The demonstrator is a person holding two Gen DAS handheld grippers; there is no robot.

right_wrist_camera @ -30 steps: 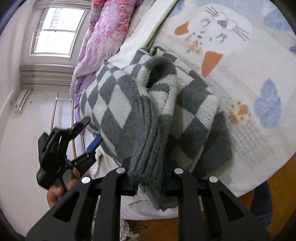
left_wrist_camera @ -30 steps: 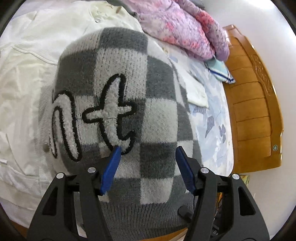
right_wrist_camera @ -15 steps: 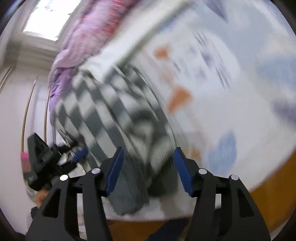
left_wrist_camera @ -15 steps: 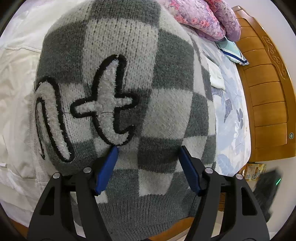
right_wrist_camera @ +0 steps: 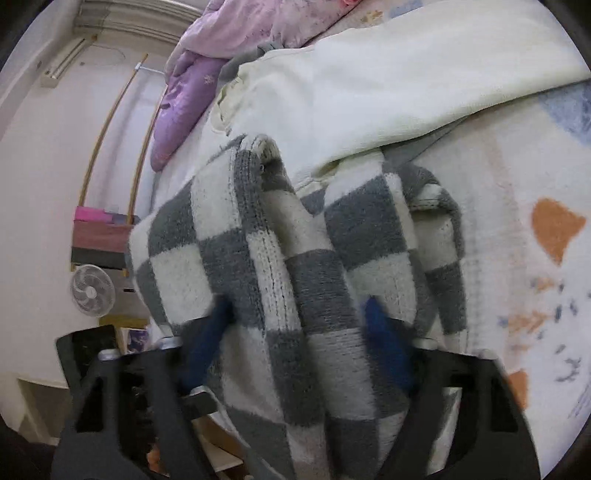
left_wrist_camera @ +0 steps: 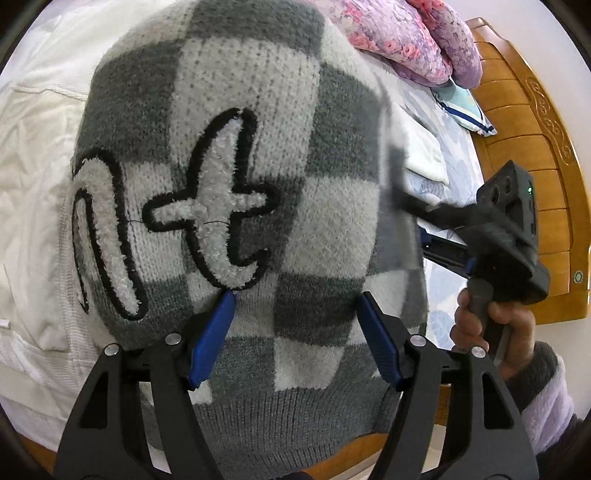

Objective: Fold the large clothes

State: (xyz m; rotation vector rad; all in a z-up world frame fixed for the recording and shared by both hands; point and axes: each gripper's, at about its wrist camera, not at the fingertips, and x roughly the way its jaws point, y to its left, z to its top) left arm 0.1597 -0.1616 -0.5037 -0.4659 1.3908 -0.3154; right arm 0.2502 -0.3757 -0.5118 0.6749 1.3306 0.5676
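At the near edge of the bed (left_wrist_camera: 532, 155), the left tool (left_wrist_camera: 295, 332) stands released above the sweater (left_wrist_camera: 236, 155), its blue fingers (left_wrist_camera: 212, 336) spread with knit visible between them and pressing on nothing. The ribbed hem lies closest to it, hanging at the bed's edge; the raised fleece lettering sits just beyond.

The right tool (right_wrist_camera: 299, 347) is over the bunched part of the sweater (right_wrist_camera: 280, 266). Its jaws have just been closing, with a thick ridge of doubled knit between them; the picture is blurred, so whether the pads yet clench the fabric cannot be told.

Handling, as a judgement:
- The sweater is a thick, soft knit, limp and fairly heavy for a garment. It will sag and stretch if lifted by one point.
- The surface is fuzzy, not slippery; a pinch should hold.
- Take hold at the ribbed hem or at a doubled fold, one tool to each side.
- Avoid the lettering, which may snag.

Farther back, a cream garment (right_wrist_camera: 369, 85) overlaps the sweater's far end, and a purple quilt (left_wrist_camera: 406, 33) lies toward the far end of the bed.
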